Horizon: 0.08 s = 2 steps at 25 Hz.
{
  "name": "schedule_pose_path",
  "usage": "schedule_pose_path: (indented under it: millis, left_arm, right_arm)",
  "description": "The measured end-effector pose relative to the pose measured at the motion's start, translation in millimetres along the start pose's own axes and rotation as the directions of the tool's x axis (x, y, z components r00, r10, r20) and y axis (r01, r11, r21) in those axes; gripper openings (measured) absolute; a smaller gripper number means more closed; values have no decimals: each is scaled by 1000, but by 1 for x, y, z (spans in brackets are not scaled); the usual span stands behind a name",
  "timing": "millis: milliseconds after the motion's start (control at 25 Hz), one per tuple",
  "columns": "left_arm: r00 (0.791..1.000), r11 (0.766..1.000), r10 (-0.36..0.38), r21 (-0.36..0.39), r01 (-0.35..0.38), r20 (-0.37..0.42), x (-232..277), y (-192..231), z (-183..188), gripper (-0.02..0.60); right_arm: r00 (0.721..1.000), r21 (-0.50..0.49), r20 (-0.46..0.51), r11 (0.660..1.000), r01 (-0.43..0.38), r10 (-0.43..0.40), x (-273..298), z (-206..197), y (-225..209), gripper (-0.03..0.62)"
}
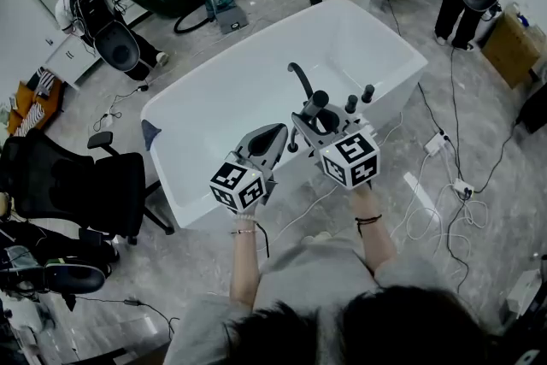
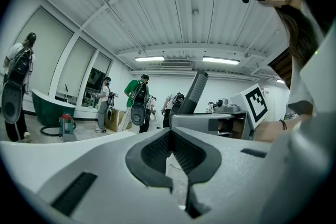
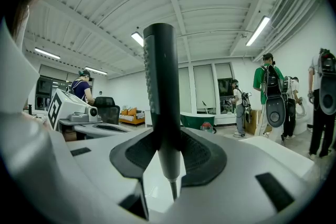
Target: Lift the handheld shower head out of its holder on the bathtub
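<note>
The black handheld shower head (image 1: 318,102) stands upright between the jaws of my right gripper (image 1: 320,119), above the near rim of the white bathtub (image 1: 205,98). In the right gripper view its dark ribbed handle (image 3: 160,97) fills the gap, the right gripper (image 3: 166,150) is shut on it, and its narrow lower end hangs below the pads. My left gripper (image 1: 275,138) is held level just to the left, shut on nothing. In the left gripper view the left gripper (image 2: 169,136) sees the handle (image 2: 195,93) off to its right. The holder is hidden behind the grippers.
A curved black spout (image 1: 299,78) and two black tap knobs (image 1: 359,98) stand on the tub rim beside the right gripper. A black office chair (image 1: 81,184) is at the left and white cables (image 1: 436,184) lie on the floor at the right. Several people stand at the far side.
</note>
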<state>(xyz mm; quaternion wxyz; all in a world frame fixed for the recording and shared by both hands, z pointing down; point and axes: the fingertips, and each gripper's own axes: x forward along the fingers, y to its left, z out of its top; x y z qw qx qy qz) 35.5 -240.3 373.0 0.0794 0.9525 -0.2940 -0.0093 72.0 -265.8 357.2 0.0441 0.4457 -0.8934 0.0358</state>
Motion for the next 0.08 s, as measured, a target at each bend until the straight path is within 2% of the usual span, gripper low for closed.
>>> schedule_pose_path:
  millis: [80]
  left_arm:
    - [1000, 1000, -1, 0, 1, 2, 0, 0, 0, 5]
  right_arm:
    - [1000, 2, 3, 1000, 1, -1, 0, 0, -1, 133]
